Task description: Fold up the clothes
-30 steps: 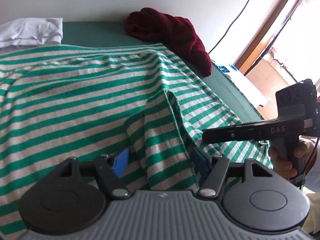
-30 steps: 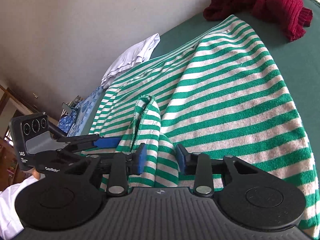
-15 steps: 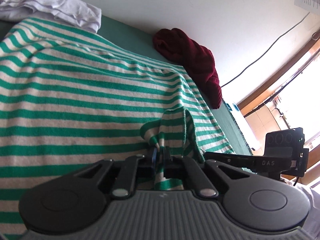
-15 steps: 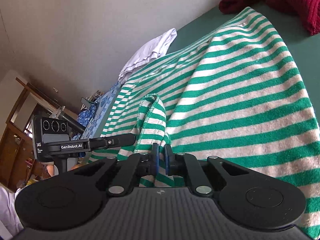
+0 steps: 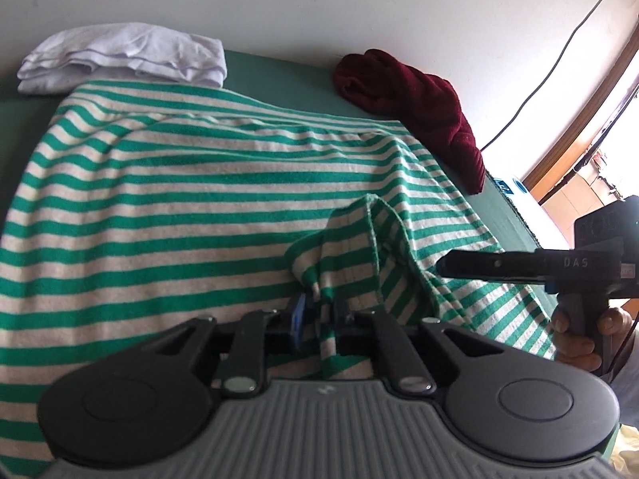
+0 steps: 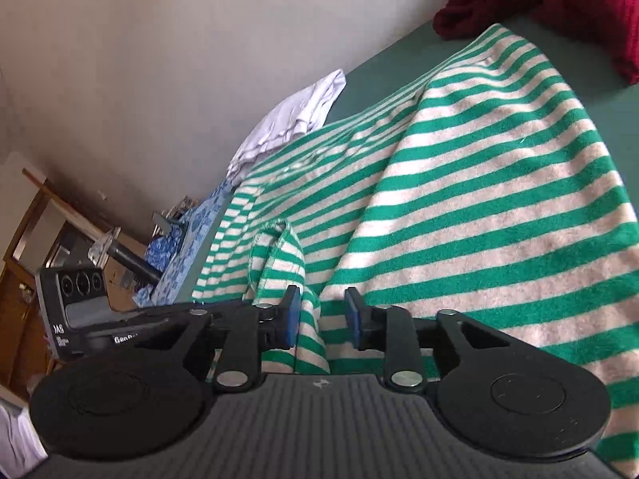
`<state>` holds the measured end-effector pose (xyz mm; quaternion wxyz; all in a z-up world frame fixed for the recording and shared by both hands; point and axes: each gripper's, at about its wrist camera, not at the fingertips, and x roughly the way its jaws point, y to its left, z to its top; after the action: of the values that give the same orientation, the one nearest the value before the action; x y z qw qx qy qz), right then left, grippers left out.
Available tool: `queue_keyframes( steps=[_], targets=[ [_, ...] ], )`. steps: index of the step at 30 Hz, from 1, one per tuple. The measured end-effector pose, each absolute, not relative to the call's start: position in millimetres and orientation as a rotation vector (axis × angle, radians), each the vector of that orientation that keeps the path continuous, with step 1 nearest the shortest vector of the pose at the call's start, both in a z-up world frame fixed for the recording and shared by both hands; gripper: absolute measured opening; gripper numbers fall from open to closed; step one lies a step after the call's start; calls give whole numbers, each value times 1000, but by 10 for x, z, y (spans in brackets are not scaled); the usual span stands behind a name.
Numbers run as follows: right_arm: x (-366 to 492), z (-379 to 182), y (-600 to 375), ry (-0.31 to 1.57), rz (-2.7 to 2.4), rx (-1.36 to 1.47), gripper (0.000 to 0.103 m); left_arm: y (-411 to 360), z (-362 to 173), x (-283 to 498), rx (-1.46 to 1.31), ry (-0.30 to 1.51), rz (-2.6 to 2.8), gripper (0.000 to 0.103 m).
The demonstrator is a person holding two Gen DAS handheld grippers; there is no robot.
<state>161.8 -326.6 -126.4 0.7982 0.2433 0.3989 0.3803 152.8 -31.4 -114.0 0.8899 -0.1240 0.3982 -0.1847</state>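
Left gripper (image 5: 319,313) clamped on raised fold of green-striped sweater (image 5: 199,183). Right gripper (image 6: 319,313) fingers apart, fold between them. Sweater spreads ahead across green bed (image 5: 279,76). Beyond fingers: white garment (image 5: 124,58), maroon garment (image 5: 415,103).

A bed (image 5: 279,76) under a dark green sheet stands against a pale wall. A green-and-cream striped garment (image 5: 199,183) is spread across most of the bed, one bunched fold of it raised at the near edge. At the far left, a folded white garment (image 5: 120,56) lies just beyond the stripes. At the far right, a crumpled maroon knit (image 5: 419,103) sits by the wall, just beside the striped garment's corner, one end trailing toward the bed's right edge.
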Motion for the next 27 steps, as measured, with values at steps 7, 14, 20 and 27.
queue_keyframes(
  steps=[7, 14, 20, 27],
  targets=[
    [1376, -1104, -3291, 842, 773, 528, 28, -496, -888, 1019, -210, 816, -479, 41],
    [1276, -1278, -3259, 880, 573, 544, 11, -718, -1129, 828, -75, 902, -529, 36],
    [586, -1039, -3092, 877, 661, 426, 17, -618, -920, 286, -80, 852, -654, 66],
    [-72, -997, -3260, 797, 455, 413, 23, -701, -1060, -104, -19, 911, -695, 51]
  ],
)
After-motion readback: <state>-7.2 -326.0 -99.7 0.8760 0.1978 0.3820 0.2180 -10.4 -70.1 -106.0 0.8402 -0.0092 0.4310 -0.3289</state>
